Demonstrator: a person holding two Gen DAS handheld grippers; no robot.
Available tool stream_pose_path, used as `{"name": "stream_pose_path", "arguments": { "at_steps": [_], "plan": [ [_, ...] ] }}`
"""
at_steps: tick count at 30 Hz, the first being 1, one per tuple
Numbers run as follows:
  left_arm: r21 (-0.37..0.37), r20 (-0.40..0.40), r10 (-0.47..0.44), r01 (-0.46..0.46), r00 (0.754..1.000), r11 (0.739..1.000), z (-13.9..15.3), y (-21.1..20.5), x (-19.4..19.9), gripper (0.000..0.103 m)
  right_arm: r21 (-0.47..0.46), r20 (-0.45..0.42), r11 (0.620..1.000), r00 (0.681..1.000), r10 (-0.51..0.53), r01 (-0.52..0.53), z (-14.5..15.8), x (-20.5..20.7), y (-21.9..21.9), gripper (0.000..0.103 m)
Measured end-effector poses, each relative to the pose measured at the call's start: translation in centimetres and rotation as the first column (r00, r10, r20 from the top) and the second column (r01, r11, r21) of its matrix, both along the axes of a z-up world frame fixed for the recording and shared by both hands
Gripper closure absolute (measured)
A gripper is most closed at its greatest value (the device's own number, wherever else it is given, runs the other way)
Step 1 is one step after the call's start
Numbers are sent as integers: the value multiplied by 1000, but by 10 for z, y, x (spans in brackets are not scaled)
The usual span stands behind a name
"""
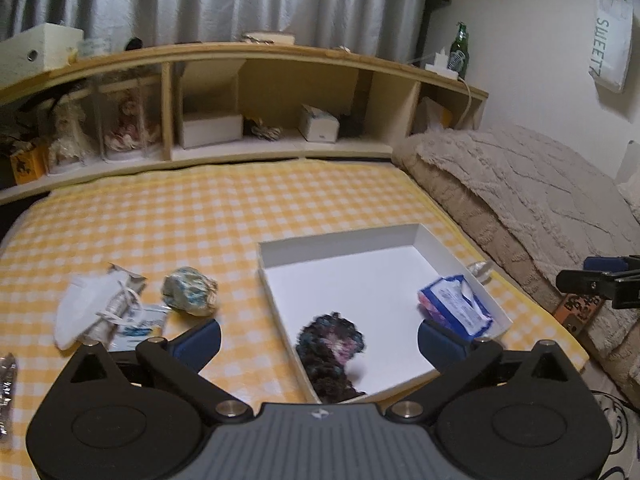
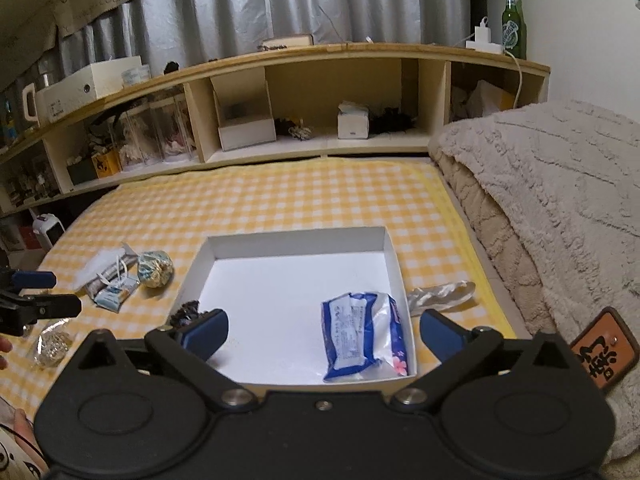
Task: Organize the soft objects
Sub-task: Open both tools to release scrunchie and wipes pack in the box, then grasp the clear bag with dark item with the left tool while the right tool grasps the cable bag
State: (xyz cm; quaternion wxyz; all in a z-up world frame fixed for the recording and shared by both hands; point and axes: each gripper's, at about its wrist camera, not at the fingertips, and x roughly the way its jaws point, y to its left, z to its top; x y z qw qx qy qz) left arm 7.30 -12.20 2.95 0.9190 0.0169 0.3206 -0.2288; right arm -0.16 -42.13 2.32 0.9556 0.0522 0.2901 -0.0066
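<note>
Nearest, left gripper (image 1: 319,340) and right gripper (image 2: 323,334) spread wide, gripping nothing. Just beyond, in white box (image 2: 298,246): dark fuzzy scrunchie (image 1: 330,350), blue tissue pack (image 2: 362,336). Further left on checkered cloth (image 1: 224,208): teal scrunchie (image 1: 191,291), white mask (image 1: 86,300).

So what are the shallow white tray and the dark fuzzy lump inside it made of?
The shallow white tray looks like thin matte cardboard: crisp folded corners and flat walls. The dark fuzzy lump looks like yarn or plush, with its shaggy purple-black surface; blur leaves that open.
</note>
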Motion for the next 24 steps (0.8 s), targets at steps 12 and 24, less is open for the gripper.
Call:
{"name": "stream_pose_path", "arguments": {
  "at_steps": [12,24],
  "plan": [
    [-17,75,72,-71,995,997,17,70,8,0,16,35,1000,999,-24,23,9,15,32,0],
    [26,122,229,-233,966,972,11,159,35,0,93,54,994,997,51,-56,0,53,111,0]
  ]
}}
